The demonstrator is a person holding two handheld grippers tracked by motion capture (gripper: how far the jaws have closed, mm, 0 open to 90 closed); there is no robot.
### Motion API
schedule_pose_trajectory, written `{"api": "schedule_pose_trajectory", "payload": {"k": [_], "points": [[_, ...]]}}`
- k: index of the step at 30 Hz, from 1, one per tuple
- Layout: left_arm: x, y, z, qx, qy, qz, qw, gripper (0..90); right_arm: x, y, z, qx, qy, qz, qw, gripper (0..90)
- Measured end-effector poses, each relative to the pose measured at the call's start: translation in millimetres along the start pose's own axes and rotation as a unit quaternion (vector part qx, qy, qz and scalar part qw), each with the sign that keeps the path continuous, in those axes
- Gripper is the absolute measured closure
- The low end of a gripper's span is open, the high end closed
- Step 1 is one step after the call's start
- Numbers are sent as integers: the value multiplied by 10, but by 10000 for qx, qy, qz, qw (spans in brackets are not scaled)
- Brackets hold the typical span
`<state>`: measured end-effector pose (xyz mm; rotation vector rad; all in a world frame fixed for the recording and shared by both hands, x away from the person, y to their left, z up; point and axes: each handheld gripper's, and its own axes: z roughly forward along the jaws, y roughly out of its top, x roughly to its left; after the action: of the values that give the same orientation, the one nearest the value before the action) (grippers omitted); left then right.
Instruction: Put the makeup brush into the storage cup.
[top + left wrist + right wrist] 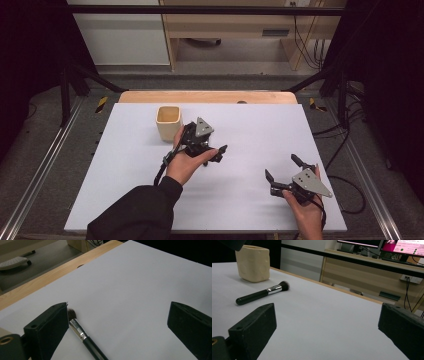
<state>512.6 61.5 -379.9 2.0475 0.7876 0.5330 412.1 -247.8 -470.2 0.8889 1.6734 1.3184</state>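
The left gripper (212, 150) has its fingers (47, 327) spread wide apart, holding nothing. A makeup brush (83, 336) lies flat on the desk just beside the inner face of one finger, bristles pointing away from the gripper; its black handle is cut off by the bottom edge of the left gripper view, so whether it touches the finger cannot be told. In the high view the hand and gripper hide the brush. Just beyond the gripper stands a cream cup (168, 122), upright.

The right gripper (284, 171) is well apart, its fingers (254, 332) also wide open and empty. From it the brush (262, 293) lies far ahead, near the cup (253, 263), whose top is cut off. The white desk (260, 130) stretches beyond.
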Motion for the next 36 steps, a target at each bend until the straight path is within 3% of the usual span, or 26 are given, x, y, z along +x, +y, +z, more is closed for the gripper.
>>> {"api": "schedule_pose_trajectory", "payload": {"k": [11,23,26,30,36], "points": [[9,33,187,336,-70,-190,9992,27,-1,-3,3,11,-2,18,10000,20],[85,48,374,669,80,-352,9971,36,0,1,-2,31,2,1,10000,18],[88,86,395,631,104,-383,9972,37,0,2,-4,27,14,46,10000,17],[74,126,449,742,155,-295,9967,38,-8,0,-6,20,5,28,10000,17],[107,81,523,849,225,-427,9952,37,-9,2,-12,16,0,55,10000,17]]}}
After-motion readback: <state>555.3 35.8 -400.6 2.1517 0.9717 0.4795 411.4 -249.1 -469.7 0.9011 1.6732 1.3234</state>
